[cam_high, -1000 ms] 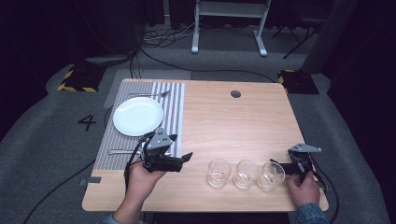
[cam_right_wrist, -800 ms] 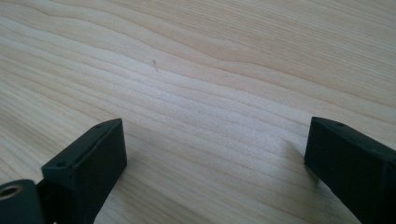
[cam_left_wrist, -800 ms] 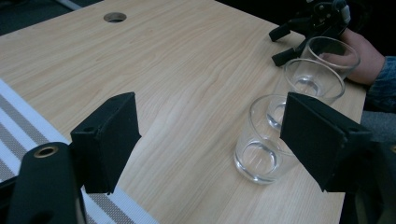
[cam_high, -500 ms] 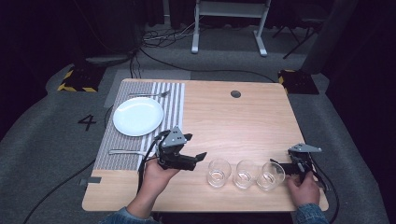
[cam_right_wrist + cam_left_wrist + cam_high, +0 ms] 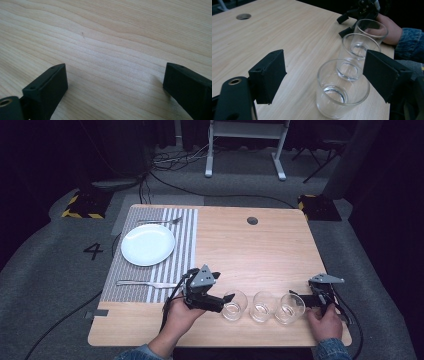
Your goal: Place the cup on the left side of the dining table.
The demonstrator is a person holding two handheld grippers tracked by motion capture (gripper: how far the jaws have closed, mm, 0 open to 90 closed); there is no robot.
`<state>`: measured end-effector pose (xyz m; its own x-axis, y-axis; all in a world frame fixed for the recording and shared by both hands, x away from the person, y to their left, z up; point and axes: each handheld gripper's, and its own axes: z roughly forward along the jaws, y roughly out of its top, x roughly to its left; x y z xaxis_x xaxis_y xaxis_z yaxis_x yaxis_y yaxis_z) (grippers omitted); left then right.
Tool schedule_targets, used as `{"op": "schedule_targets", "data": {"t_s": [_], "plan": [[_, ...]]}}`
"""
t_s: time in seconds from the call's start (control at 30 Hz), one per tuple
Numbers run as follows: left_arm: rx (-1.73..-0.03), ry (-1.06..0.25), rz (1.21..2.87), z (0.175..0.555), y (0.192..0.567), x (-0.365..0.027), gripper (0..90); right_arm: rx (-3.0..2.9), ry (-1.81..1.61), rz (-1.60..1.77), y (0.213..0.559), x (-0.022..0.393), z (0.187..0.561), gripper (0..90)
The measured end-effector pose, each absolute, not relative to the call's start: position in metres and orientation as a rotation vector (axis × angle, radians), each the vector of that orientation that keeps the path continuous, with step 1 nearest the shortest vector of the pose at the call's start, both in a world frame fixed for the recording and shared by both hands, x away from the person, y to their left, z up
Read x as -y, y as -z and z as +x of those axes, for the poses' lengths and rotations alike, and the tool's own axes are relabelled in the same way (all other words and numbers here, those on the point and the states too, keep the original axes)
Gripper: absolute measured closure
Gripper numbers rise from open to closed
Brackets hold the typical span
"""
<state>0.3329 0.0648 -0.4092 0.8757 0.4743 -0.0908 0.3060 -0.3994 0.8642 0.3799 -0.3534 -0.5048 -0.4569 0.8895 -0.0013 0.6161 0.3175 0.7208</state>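
Three clear empty glasses stand in a row near the table's front edge: left glass [image 5: 234, 305], middle glass [image 5: 263, 306], right glass [image 5: 291, 308]. My left gripper [image 5: 227, 299] is open at the left glass. In the left gripper view that glass [image 5: 342, 90] stands upright in the gap at the tips of the two pads, and neither pad touches it. Behind it line up the middle glass [image 5: 358, 53] and the far glass [image 5: 372, 30]. My right gripper [image 5: 307, 297] sits just right of the right glass, open over bare wood [image 5: 105, 37].
A striped placemat [image 5: 185, 245] at the left holds a white plate [image 5: 148, 244], with a fork [image 5: 160, 221] behind it and a knife [image 5: 145, 283] in front. A cable hole [image 5: 252, 220] lies at the table's far middle. Bare wood [image 5: 250, 255] spans the centre.
My left gripper has moved right along the front edge, from beside the placemat up to the left glass. The right gripper and the glasses have stayed put.
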Motion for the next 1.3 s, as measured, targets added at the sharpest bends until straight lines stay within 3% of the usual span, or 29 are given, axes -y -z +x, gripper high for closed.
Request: {"op": "schedule_targets", "data": {"t_s": [0.37, 0.53, 0.8, 1.1, 1.3], "plan": [[-0.496, -0.116, 2.057, 0.329, 0.429, -0.045, 11.9, -2.190, -0.931, 1.336, 0.505, 0.353, 0.380, 6.0], [-0.520, -0.083, 2.054, 0.329, 0.445, -0.037, 4.0, -2.187, -0.931, 1.338, 0.505, 0.353, 0.380, 6.1], [-0.525, -0.066, 2.089, 0.329, 0.461, -0.027, 2.9, -2.187, -0.931, 1.339, 0.505, 0.353, 0.380, 6.1], [-0.537, -0.156, 2.141, 0.329, 0.474, -0.020, 17.4, -2.187, -0.931, 1.339, 0.505, 0.353, 0.380, 6.1], [-0.522, -0.169, 2.139, 0.328, 0.475, -0.019, 18.7, -2.187, -0.932, 1.339, 0.505, 0.353, 0.380, 6.1]]}}
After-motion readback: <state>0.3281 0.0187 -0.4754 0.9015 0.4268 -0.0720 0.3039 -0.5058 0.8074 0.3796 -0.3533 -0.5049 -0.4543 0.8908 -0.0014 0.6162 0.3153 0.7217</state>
